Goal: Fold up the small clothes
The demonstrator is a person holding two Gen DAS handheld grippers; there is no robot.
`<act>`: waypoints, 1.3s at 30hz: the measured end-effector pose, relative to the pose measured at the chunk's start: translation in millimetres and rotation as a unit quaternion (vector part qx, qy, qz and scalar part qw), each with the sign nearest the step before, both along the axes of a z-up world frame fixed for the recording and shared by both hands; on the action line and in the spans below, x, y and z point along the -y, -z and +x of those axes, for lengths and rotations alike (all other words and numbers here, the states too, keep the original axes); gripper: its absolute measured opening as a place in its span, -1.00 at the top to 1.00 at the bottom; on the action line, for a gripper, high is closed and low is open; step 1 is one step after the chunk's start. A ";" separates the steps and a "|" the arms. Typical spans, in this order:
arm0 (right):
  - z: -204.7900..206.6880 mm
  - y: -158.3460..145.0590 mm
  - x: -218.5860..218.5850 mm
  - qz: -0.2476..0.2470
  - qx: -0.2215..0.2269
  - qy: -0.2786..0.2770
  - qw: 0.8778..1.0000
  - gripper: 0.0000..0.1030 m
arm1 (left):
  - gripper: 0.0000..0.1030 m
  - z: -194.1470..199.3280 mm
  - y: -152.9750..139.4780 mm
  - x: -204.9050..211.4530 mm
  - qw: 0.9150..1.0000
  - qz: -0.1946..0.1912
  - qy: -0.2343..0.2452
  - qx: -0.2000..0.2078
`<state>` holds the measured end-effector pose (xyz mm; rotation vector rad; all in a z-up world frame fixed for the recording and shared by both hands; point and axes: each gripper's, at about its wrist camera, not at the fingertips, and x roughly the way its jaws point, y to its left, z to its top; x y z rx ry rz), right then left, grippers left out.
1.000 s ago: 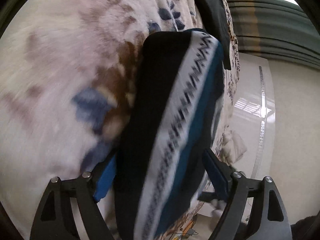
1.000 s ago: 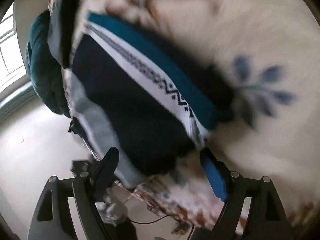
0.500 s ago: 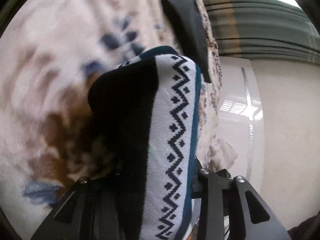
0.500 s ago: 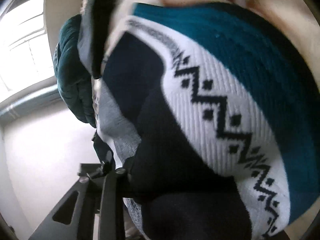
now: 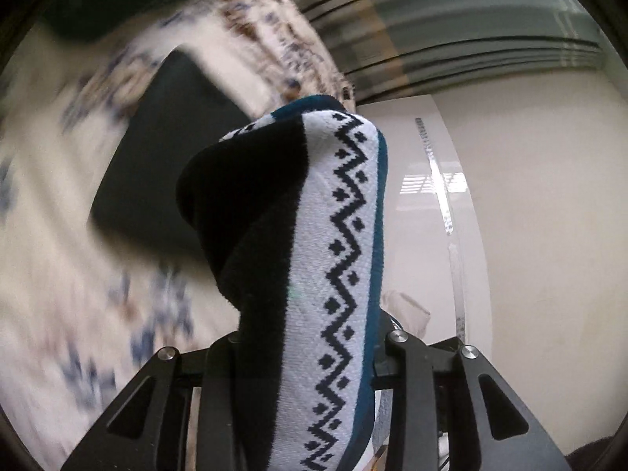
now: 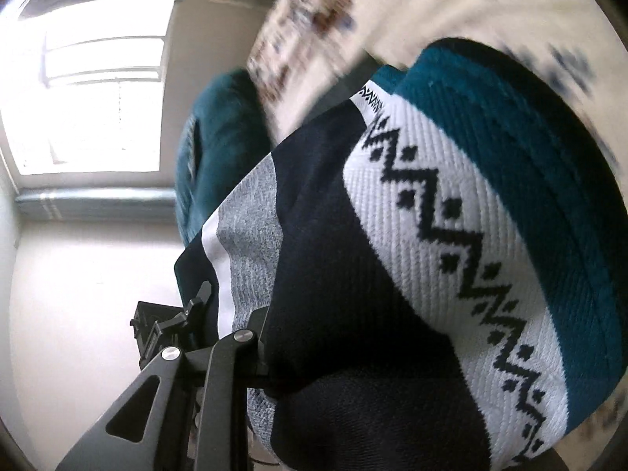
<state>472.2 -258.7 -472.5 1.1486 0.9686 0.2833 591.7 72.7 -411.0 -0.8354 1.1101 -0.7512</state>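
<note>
A knit sock [image 5: 333, 274] with navy, white zigzag and teal bands fills both views. My left gripper [image 5: 302, 345] is shut on it, and the fabric rises between the fingers. In the right wrist view the same sock [image 6: 451, 243] shows a grey band too. My right gripper [image 6: 314, 357] is shut on it; only its left finger [image 6: 231, 357] shows, the other is hidden by fabric. The sock is lifted above a cream blanket [image 5: 59, 274] with blue and brown print.
A dark flat piece [image 5: 157, 165] lies on the blanket behind the sock. A teal cushion [image 6: 219, 149] sits at the blanket's edge. Light floor [image 5: 530, 235], grey curtains [image 5: 451, 31] and a bright window [image 6: 98, 98] lie beyond.
Both grippers went from open around the sock to shut on it. They lifted it off the blanket and tilted up, so floor, curtains and window show.
</note>
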 end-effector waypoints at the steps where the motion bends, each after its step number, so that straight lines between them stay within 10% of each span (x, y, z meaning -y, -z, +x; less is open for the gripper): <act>1: 19.7 -2.2 6.0 -0.005 0.008 0.005 1.000 0.50 | 0.42 24.5 -2.1 0.5 1.000 -0.001 0.005 0.005; 7: 143.1 24.5 -0.9 -0.023 0.046 0.028 0.998 0.50 | 0.41 157.3 45.2 1.2 0.999 0.005 0.032 -0.005; 13: 207.1 107.7 -29.5 -0.047 0.000 0.015 0.999 0.50 | 0.26 198.3 139.8 -13.7 0.996 0.043 0.032 -0.078; 16: 210.1 124.6 -35.2 -0.048 -0.030 0.012 0.998 0.13 | 0.11 192.3 143.2 -23.0 0.995 0.020 0.036 -0.090; 21: 195.8 97.6 -29.6 -0.155 -0.085 -0.020 0.984 -0.52 | -0.25 161.6 95.2 -36.4 0.992 0.118 -0.012 -0.039; 25: 162.3 52.8 -24.9 -0.298 -0.098 -0.033 0.949 -0.90 | -0.96 116.0 39.9 -29.5 0.959 0.266 -0.071 0.068; 27: 158.2 27.9 -35.5 -0.390 -0.098 -0.034 0.915 -1.00 | -1.00 94.7 21.8 -19.4 0.931 0.341 -0.087 0.094; 31: 140.4 -12.4 -41.6 -0.509 -0.081 -0.038 0.856 -1.00 | -1.00 63.9 8.4 -0.7 0.904 0.408 -0.086 0.099; 39: 87.8 -104.8 -51.9 -0.551 -0.057 -0.050 0.831 -1.00 | -1.00 3.7 -66.1 47.4 0.879 0.454 -0.082 0.123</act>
